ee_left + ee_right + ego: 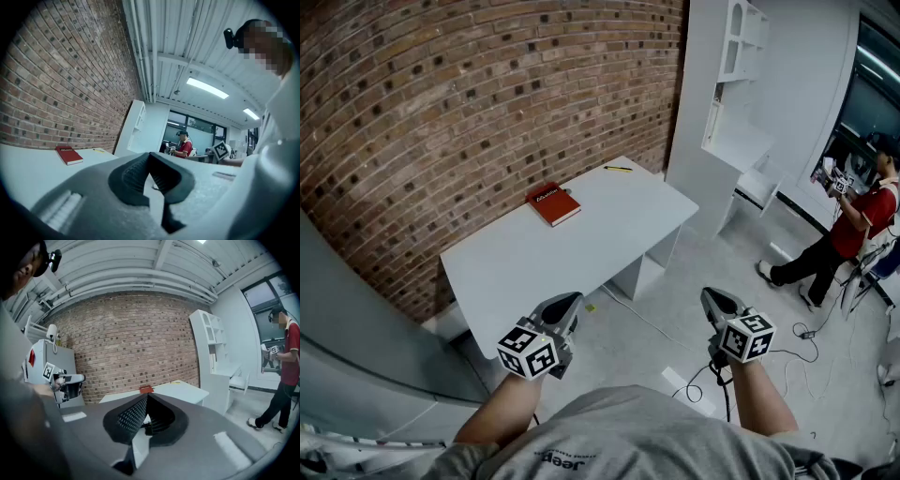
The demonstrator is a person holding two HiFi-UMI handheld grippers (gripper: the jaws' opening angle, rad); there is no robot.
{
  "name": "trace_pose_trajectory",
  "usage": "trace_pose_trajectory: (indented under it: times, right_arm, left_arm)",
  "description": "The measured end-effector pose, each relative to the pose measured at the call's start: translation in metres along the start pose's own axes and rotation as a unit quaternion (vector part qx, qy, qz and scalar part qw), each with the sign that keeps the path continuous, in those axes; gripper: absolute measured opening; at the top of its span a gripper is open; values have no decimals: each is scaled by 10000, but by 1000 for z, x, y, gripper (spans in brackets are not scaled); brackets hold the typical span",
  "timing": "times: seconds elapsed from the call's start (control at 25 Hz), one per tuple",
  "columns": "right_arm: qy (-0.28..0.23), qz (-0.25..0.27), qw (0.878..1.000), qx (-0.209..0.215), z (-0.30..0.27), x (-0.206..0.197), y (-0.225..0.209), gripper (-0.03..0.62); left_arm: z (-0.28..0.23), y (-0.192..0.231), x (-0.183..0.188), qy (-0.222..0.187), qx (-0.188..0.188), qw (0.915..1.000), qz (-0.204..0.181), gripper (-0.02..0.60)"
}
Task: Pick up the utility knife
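A brick wall (441,112) backs the room on the left, and a white table (516,272) stands against it, ahead of both tongs and beyond their reach for now.

The left tongs (567,302) are held level with their tips pressed together and nothing between them. They sit just short of the table's near edge. A red book (553,203) lies on the table ahead of them.

Further on, and to the right of the book, a thin yellow item (618,169) lies near the far edge. I take it for the utility knife, though it is too small to be sure, and it is well apart from both tongs.

The right tongs (712,295) point slightly downward over bare floor, off the table's right side. Their tips are also closed on nothing.

The step in hand looks like the approach, since nothing has been grasped yet. To do it well:

- Step closer first rather than stretching over the table.
- Use the right tongs, which seem to have the clearer line; the book lies ahead of the left pair.
- Spread the jaws well before arriving.
- Come down across the handle's narrow width (not along its length) so the flat body does not skid on the smooth top.
- Close only once both pads flank it.

Keep clear of the white shelf unit (722,103) beyond the right tongs. A person in a red shirt (853,225) stands far off to their right.
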State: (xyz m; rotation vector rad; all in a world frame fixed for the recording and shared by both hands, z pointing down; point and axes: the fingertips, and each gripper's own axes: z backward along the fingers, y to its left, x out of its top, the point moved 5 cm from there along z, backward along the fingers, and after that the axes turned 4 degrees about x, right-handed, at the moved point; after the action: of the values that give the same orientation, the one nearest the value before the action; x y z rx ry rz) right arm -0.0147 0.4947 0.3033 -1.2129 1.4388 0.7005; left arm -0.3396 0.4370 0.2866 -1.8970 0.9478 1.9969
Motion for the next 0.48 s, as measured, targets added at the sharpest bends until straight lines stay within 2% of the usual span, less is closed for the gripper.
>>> trace_pose_trajectory:
  times: [0.48]
  right_arm:
    - [-57, -15, 10000, -38, -6, 6, -21, 8]
  left_arm:
    - [-24, -2, 1, 26, -21, 10000, -41, -2]
